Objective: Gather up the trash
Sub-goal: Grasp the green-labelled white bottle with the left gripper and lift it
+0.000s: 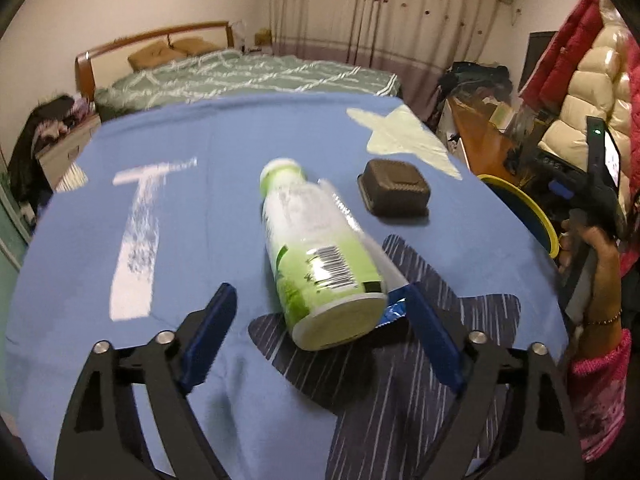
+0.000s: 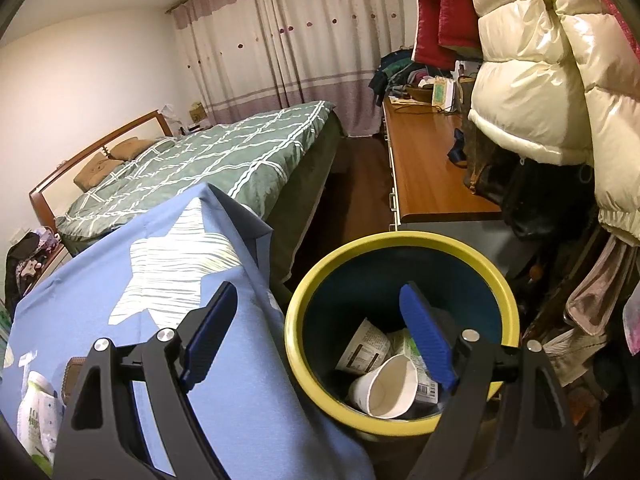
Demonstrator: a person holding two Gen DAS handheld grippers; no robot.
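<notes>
- Tabletop (image 1: 224, 208), one: covered in blue cloth with star and letter prints; far edge against the bed (image 1: 248, 76), right edge dropping just beside the bin; broad bare stretch of cloth left of the bottle.
- Bin (image 2: 400, 240), one: yellow rim, dark blue inside, standing on the floor close against the tabletop's right edge; mouth uncovered, a strip of wooden floor beyond it toward the desk (image 2: 432, 172).
- Left gripper (image 1: 320, 304), one: fingers spread wide, released, gripping nothing; bottle's base lying between the two blue pads, right pad at or nearly at a blue wrapper scrap (image 1: 390, 314).
- Right gripper (image 2: 318, 300), one: fingers spread wide, released, empty; hanging over the bin's near rim, right pad above the bin's mouth, left pad above the cloth edge.
- Bottle (image 1: 316, 248), one: white and green, barcode upward, lying on its side mid-tabletop, cap pointing away toward the bed.
- Black tray (image 1: 394, 190), one: small, upside down on the tabletop, apart from the bottle, to its right.
- Paper cup (image 2: 384, 388), one: white, on its side inside the bin.
- Cartons (image 2: 366, 348), at least two: crumpled, inside the bin behind the cup.
</notes>
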